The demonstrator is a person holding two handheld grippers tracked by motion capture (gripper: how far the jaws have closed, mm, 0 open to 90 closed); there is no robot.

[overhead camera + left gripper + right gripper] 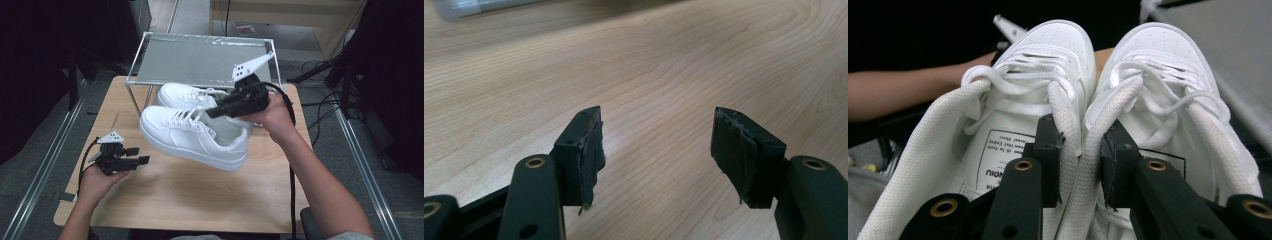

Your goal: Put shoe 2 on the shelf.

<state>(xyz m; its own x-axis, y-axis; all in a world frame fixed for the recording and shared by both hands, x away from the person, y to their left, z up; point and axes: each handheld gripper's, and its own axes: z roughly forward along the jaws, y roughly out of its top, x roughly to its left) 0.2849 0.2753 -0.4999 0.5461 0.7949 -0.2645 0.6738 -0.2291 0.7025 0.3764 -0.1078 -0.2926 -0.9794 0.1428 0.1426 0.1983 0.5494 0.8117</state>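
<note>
Two white lace-up sneakers hang side by side over the table, toes to the left. The near sneaker is raised and tilted; the far sneaker sits behind it, by the rack. My right gripper is shut on their two inner collars, pinched together between the jaws. My left gripper stands open low over the table's left part, with bare wood between its fingers.
A metal-framed rack with a grey shelf stands at the back of the wooden table. The person's left forearm lies beyond the near sneaker in the right gripper view. Cables trail on the floor at right.
</note>
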